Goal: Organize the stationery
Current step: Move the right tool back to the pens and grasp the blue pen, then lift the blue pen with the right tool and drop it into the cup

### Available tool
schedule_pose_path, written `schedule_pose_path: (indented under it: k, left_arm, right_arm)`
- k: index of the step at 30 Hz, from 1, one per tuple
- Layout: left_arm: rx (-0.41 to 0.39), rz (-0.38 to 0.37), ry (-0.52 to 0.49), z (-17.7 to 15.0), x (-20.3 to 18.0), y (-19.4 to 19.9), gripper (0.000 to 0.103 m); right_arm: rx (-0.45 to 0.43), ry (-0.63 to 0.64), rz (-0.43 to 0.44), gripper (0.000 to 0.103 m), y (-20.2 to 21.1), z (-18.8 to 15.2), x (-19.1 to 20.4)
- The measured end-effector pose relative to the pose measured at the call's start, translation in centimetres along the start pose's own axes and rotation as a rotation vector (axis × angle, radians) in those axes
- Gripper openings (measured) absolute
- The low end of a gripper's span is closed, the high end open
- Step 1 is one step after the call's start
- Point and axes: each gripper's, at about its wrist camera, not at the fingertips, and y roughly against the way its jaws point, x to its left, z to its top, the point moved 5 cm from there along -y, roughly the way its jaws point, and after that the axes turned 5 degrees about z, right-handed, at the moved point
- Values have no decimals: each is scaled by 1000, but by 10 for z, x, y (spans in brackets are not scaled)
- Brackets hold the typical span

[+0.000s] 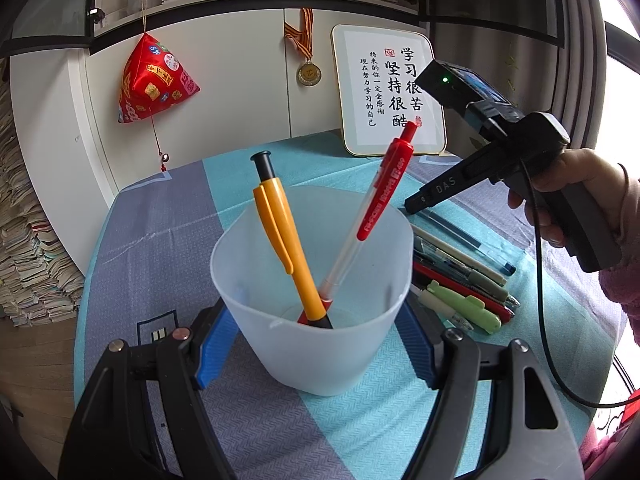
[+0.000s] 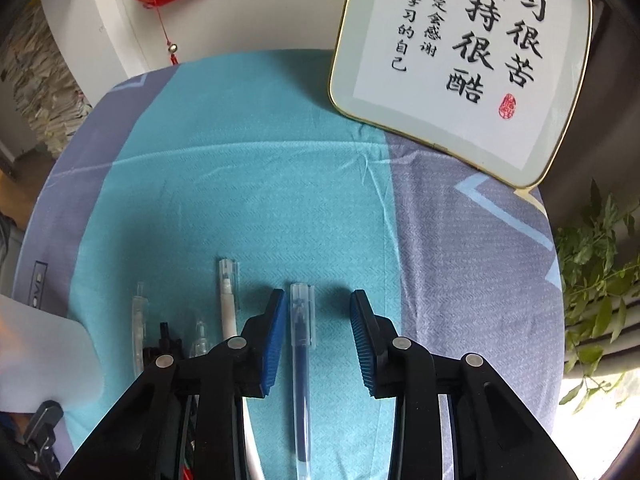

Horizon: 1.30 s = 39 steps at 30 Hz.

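Translucent white plastic forms the cup that the left gripper clasps, its blue ribbed fingers pressed against the cup's two sides near the base. Inside the cup an orange retractable pen with a black plunger leans to the left, and a red-topped clear ballpoint pen leans to the right, their tips crossing at the bottom. The cup stands on a teal and grey patterned cloth covering the table.

Just to the right of the cup lies a row of loose pens, among them a pale green capped one and a red one, packed side by side.

The right gripper hangs over that row with its jaws spread apart, straddling a clear-barrelled blue gel pen that lies lengthwise between the pads without touching either. A white pen with a clear cap lies just outside the left pad, with further clear pens beyond it partly hidden by the gripper body.

A framed white calligraphy board leans at the far edge of the table, a red tasselled fabric ornament and a medal on a striped ribbon hang on the cabinet behind, and green leaves show at the right.
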Motion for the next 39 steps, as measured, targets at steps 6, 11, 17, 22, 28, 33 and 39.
schedule_pose_path:
  k: [6,11,17,22,28,33,39]
  left_arm:
    - [1,0,1,0,0,0,73]
    - [4,-3,4,0,-1,0,73]
    - [5,-2,4,0,-1,-1,73]
    - [5,-3,5,0,-1,-1,73]
    - [6,-4,7,-1,-2,-1,73]
    - [6,-4,8,0,-2,-2,73]
    - [6,-4,7,0,-3,-2,73]
  right_arm:
    - [-3,50,-13,13,1,4,16]
    - [-100,16,35,13,41,5,21]
    - [-234,50,53,13,106,0,37]
    - [-330,72,105,13,154,-4,56]
    - [-475,101,194,13,209,-3,85]
    - [-582,124,336,13,238,7,115]
    - [-572,166,390,13,224,17,146]
